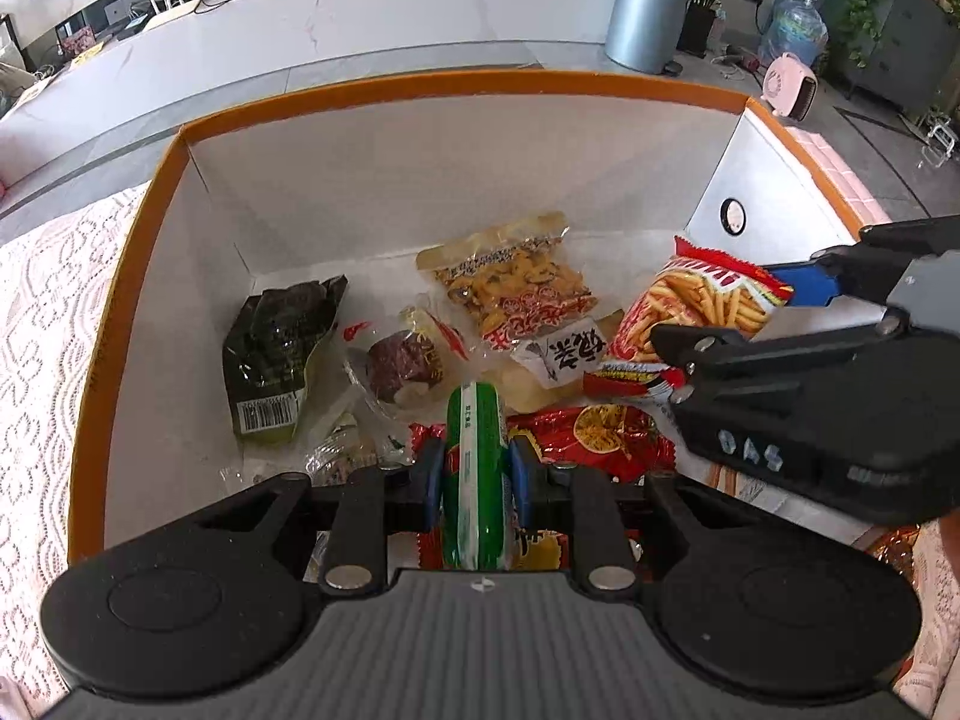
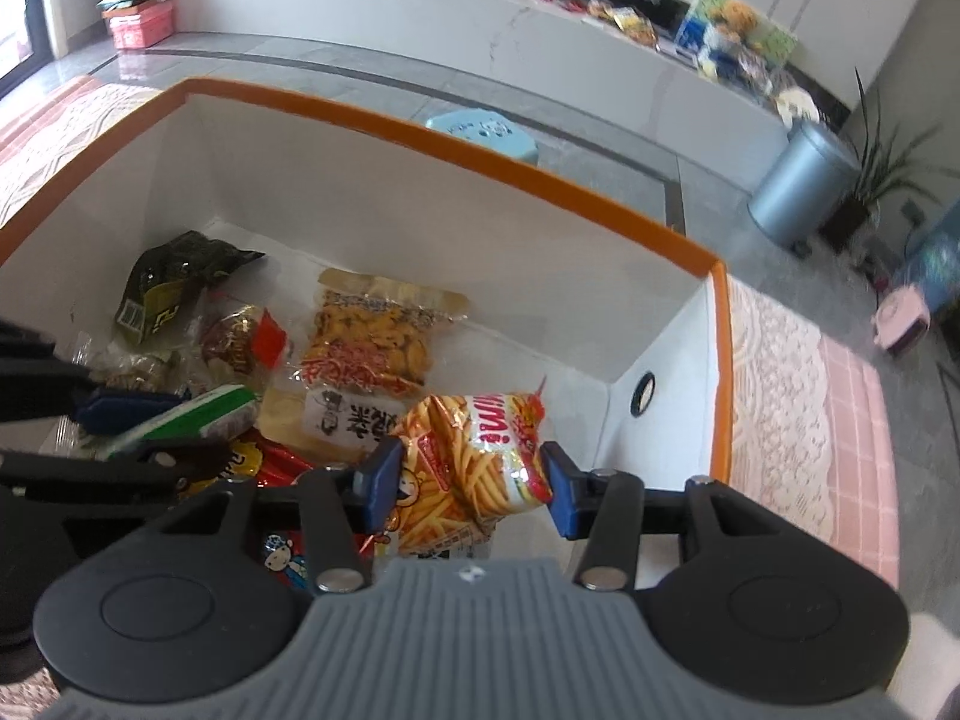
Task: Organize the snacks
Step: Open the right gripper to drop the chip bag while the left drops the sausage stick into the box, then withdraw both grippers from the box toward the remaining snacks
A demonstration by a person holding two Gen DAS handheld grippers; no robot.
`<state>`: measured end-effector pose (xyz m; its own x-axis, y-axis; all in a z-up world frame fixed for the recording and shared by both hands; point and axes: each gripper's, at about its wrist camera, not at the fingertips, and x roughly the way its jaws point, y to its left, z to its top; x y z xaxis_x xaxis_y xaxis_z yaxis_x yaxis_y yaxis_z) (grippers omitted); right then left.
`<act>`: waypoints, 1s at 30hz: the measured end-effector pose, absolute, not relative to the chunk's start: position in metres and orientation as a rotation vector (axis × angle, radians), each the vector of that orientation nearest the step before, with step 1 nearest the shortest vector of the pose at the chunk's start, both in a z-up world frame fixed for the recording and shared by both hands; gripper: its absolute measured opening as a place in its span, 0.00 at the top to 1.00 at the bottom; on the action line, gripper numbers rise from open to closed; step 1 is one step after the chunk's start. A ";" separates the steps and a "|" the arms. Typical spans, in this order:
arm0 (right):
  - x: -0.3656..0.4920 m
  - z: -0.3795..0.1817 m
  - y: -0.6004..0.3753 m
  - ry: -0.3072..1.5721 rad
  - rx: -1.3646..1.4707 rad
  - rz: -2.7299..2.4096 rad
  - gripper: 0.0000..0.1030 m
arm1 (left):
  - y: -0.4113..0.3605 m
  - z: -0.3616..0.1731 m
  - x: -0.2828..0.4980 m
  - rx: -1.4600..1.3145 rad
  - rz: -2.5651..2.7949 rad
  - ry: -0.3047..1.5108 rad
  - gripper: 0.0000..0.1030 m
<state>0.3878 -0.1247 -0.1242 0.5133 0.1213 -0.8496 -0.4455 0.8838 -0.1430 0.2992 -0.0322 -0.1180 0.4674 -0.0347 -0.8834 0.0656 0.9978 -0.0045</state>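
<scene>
A white box with an orange rim (image 1: 420, 84) (image 2: 420, 126) holds several snacks. Inside lie a dark green packet (image 1: 270, 348), a clear packet of yellow nuts (image 1: 516, 288), a small dark red snack (image 1: 402, 366) and a red packet (image 1: 600, 432). My left gripper (image 1: 477, 462) is shut on a green and white packet (image 1: 474, 420) (image 2: 198, 414), held edge-on over the near side of the box. My right gripper (image 2: 468, 474) (image 1: 714, 309) is shut on a red fries packet (image 2: 480, 456) (image 1: 690, 300) over the box's right part, with both blue pads against its sides.
The box stands on a lace tablecloth (image 1: 42, 324) (image 2: 792, 384). Beyond it are a grey floor, a long white counter (image 1: 360, 12), a metal bin (image 1: 645, 12), a blue stool (image 2: 480, 132) and a pink heater (image 1: 789, 87).
</scene>
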 end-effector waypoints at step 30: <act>0.292 -0.038 -0.142 0.694 -0.378 0.346 0.23 | -0.037 -0.046 0.209 0.099 0.067 0.773 0.52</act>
<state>0.2923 -0.1416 -0.0378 0.7176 0.1813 -0.6724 -0.4276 0.8768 -0.2200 0.2089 -0.0367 -0.0460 0.7140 0.0971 -0.6933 -0.0243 0.9932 0.1140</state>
